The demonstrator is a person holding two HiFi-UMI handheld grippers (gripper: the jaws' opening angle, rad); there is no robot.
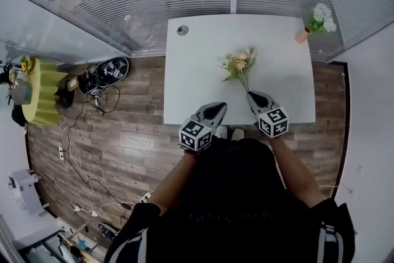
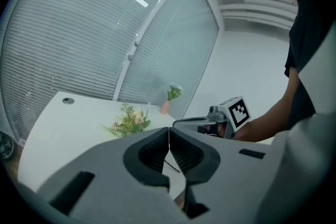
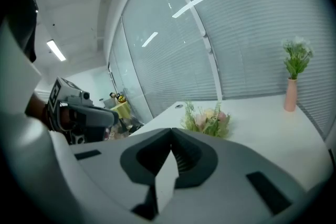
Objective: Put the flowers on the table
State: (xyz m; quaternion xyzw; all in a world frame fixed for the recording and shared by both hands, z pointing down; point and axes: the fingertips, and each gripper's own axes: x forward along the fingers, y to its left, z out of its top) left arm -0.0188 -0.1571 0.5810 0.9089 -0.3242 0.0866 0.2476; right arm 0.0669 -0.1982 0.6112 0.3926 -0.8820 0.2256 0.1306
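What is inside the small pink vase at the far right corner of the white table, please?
Green stems topped with white blossoms stand upright in the small pink vase. Its opaque wall hides the lower stems and whether it holds any water.

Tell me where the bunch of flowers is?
In the head view the bouquet lies in the middle of the white table, just beyond the right tongs, left of the pink vase.

No legible text, label or number shows anywhere.
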